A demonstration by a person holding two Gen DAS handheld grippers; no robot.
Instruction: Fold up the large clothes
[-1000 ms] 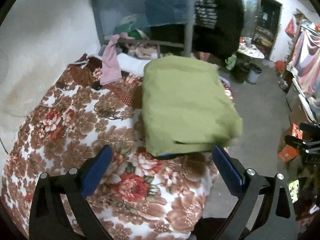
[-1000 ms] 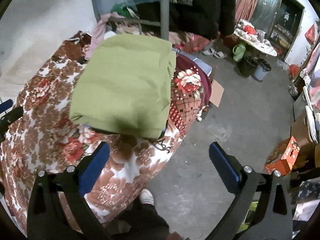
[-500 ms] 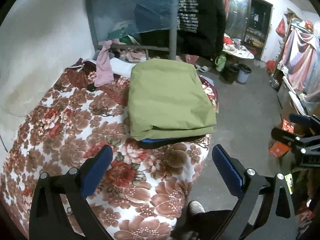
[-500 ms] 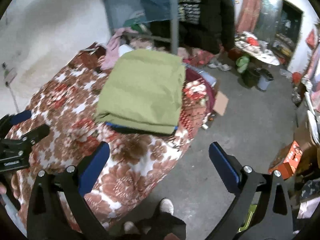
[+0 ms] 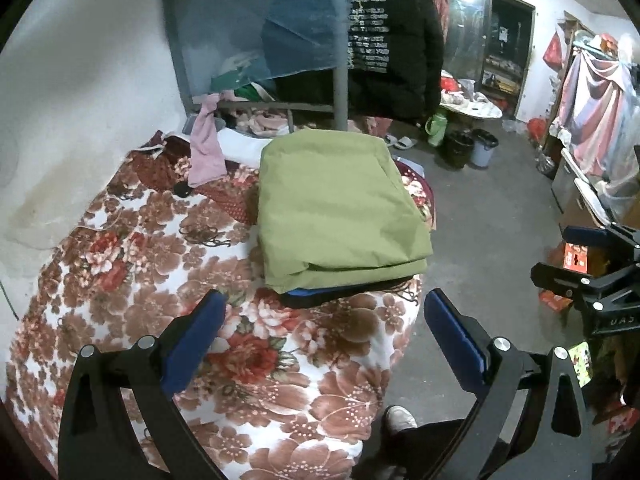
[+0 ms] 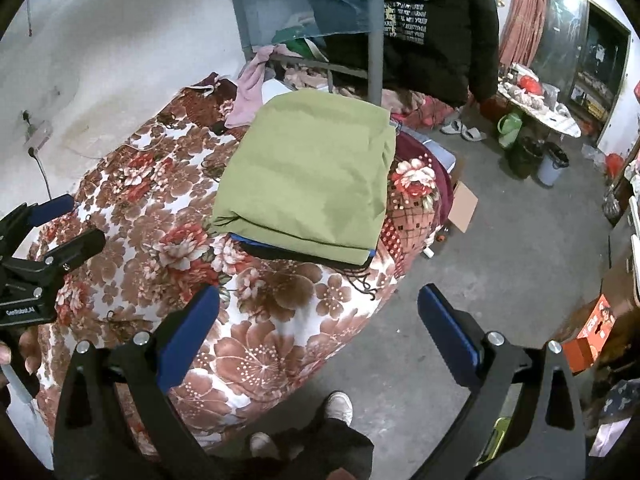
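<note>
While both grippers hang spread and empty, folded green cloth (image 5: 336,208) lies ahead.
Left gripper (image 5: 320,336) nearer; right gripper (image 6: 316,324) farther back.

At my twelve o'clock hangs a black jacket (image 5: 394,46); a pink cloth (image 5: 206,148) lies at eleven on the floral blanket (image 5: 132,264).

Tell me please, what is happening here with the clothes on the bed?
A person holds a gripper in each hand above a bed with a floral blanket. The left gripper and the right gripper are both open and hold nothing. The green garment lies folded on top of a dark garment near the bed's edge. Neither gripper touches it, so the folding looks finished.
</note>
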